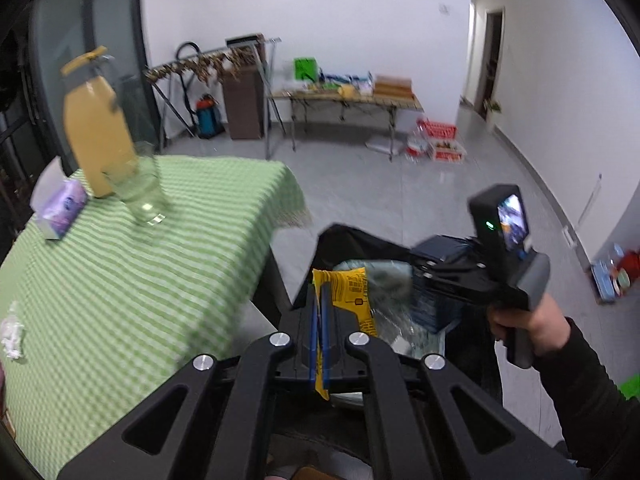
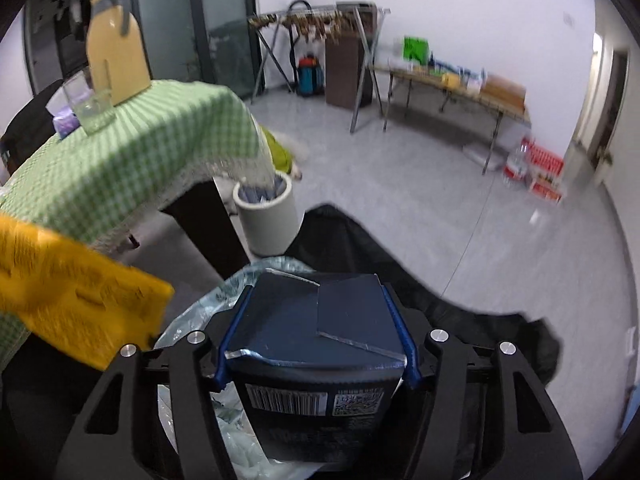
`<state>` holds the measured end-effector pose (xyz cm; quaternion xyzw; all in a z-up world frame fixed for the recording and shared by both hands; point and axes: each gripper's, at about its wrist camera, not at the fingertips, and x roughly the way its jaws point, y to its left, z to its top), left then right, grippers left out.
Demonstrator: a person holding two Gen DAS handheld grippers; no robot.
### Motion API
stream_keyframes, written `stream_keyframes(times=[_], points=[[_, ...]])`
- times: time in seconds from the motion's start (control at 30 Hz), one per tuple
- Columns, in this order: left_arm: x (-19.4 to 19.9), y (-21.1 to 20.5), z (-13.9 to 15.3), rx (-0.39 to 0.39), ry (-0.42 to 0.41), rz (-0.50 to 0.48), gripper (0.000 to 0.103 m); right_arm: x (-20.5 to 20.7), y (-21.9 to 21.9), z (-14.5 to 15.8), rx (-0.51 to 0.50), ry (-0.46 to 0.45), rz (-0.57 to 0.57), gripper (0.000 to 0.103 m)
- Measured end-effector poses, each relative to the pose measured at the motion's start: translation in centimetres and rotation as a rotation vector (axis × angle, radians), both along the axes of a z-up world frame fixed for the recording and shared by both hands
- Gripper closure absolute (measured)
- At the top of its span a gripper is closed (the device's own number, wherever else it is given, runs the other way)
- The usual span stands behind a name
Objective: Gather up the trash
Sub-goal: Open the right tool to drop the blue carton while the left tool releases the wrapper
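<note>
Two grippers hang over the black trash bag (image 2: 460, 300): the left gripper (image 1: 320, 320) pinches a yellow wrapper (image 1: 352, 292) standing upright, the right gripper (image 2: 316, 328) clamps a dark blue carton (image 2: 312, 320) lengthwise, whose barcode only the right wrist view shows.

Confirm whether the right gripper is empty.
No, the right gripper is shut on a dark blue box above the black trash bag.
</note>
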<state>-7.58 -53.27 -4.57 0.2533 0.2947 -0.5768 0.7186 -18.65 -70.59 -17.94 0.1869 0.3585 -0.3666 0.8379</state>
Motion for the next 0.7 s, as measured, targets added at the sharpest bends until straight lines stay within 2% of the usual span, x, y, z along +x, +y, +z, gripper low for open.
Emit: stream_keyframes(times=[0.2,0.33,0.57,0.7], points=[[-0.3,-1.7,-2.5,0.054,0.035,-0.025,0.103,0.3,1.1,0.5,0.004,-0.050,0.040,0.043],[-0.2,-2.6,-3.7,0.082,0.052,-0.025,0.103,0.9,1.8,-2.3,0.089,-0.036,0.091,0.043],[0.2,-3.6,-5.8,0.126,0.013,-0.006,0.103,0.1,1.9,-7.0,0.385,-0.073,0.061,0.042],[0.5,-3.9,-6.8,0.151,0.027,0.000,0.103,-0.3,3.2,-7.8,0.387,0.019,0.067,0.040]])
